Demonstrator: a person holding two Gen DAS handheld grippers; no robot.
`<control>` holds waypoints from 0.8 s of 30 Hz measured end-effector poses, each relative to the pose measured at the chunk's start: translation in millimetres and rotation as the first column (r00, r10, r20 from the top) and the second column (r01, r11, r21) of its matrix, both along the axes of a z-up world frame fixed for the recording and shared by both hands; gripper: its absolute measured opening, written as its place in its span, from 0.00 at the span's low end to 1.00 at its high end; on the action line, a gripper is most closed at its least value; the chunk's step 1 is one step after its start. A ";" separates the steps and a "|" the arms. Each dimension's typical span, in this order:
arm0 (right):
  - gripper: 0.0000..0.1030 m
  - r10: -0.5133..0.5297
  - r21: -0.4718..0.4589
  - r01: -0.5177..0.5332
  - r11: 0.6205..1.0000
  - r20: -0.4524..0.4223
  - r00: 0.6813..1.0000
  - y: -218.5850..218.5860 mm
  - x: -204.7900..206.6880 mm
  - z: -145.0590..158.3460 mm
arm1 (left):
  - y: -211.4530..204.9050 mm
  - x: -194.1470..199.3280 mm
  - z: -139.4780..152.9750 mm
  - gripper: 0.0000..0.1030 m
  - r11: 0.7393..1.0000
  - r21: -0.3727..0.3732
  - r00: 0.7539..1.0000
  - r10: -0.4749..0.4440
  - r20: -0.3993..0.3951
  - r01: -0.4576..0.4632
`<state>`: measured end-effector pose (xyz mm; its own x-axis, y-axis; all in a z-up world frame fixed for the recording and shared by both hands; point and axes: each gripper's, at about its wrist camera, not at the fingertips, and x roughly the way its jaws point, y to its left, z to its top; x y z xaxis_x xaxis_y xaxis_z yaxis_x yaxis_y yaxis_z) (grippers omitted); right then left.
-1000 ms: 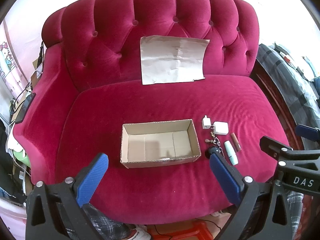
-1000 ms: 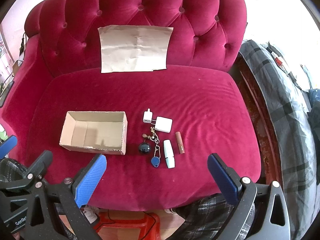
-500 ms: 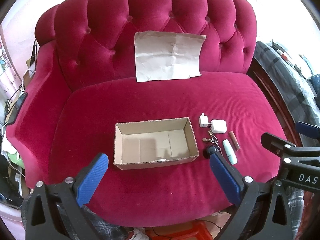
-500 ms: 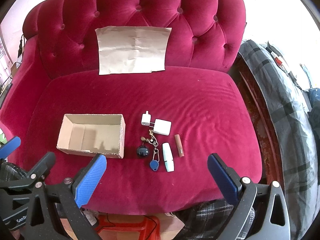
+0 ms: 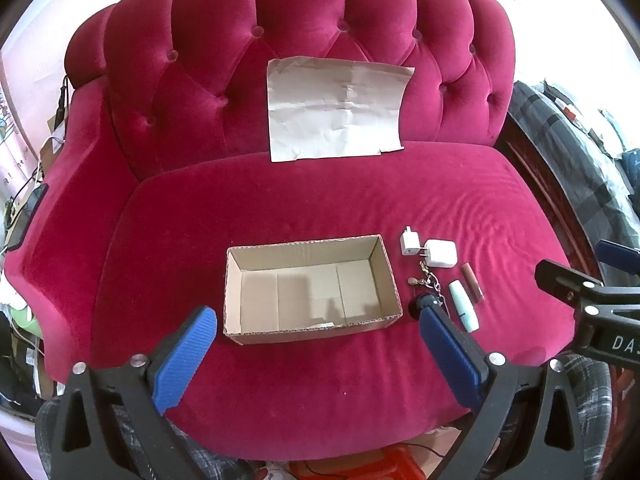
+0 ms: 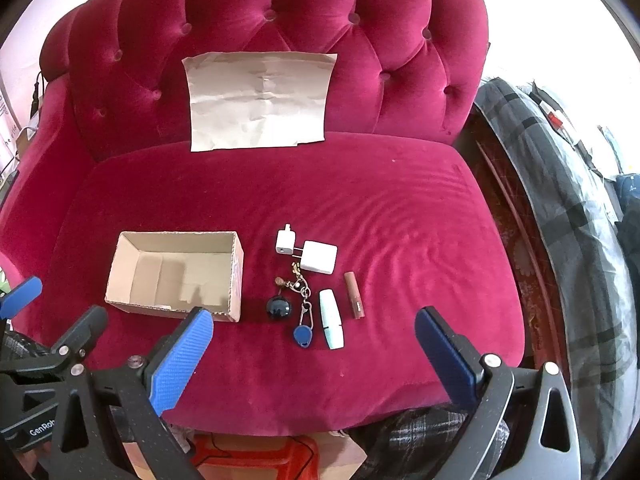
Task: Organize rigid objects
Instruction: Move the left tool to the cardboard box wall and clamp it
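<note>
2 tools hover at the front edge of a crimson tufted velvet sofa [image 5: 360, 208], and both are spread wide and grasp nothing. The left tool [image 5: 320, 348] has its blue fingers [image 5: 184, 356] on either side of an open cardboard box [image 5: 310, 284] as the left wrist view frames it, though it sits nearer the camera than the box and touches nothing. The right tool [image 6: 316, 356] hangs over the front of the cushion, just short of a cluster of small items.

The box sits on the seat cushion with its opening upward; only a small pale scrap shows near its front wall. Just to its right, apart from it, lie the rigid objects. 2 white plug adapters rest at the back of the cluster: a small white charger [image 6: 286, 242] and a larger white charger [image 6: 319, 257], touching or nearly so. In front of them lies a keychain [image 6: 301, 286] with a black round fob [image 6: 278, 307] and a blue teardrop tag [image 6: 302, 337]. Beside it, to the right, lie a pale mint tube [image 6: 331, 319] and then a brown lipstick tube [image 6: 354, 295], both lengthwise toward the camera and near each other.

1 creased sheet of brown paper [image 5: 338, 110] leans against the backrest. A grey plaid blanket [image 6: 560, 200] lies to the right of the sofa.
</note>
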<state>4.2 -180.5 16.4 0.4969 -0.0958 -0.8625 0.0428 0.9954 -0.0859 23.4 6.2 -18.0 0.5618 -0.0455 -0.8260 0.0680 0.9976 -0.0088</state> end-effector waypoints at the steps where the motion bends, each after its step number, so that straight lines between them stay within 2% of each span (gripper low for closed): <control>1: 1.00 0.001 0.001 -0.001 1.000 0.002 1.000 -0.9 1.1 -0.7 | 1.1 2.0 -2.2 1.00 1.000 0.001 1.000 -0.007 0.001 0.007; 4: 1.00 -0.003 0.000 0.003 1.000 -0.001 1.000 -3.6 3.5 -4.5 | 7.8 11.0 -10.8 1.00 0.999 0.035 1.000 -0.007 -0.003 0.007; 12: 1.00 -0.019 0.000 0.019 1.000 -0.019 1.000 -13.2 15.1 -18.6 | 33.3 39.9 -38.2 1.00 0.999 0.051 0.999 -0.009 -0.034 0.011; 24: 1.00 -0.027 -0.003 0.027 1.000 -0.052 0.998 -20.0 35.8 -54.4 | 74.4 78.0 -107.4 1.00 0.998 0.054 0.990 0.027 -0.141 -0.020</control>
<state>40.1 -200.5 -38.0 0.4483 -0.1103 -0.8870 0.0652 0.9938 -0.0906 101.4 80.6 -125.4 0.4398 0.0118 -0.8980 0.0462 0.9983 0.0358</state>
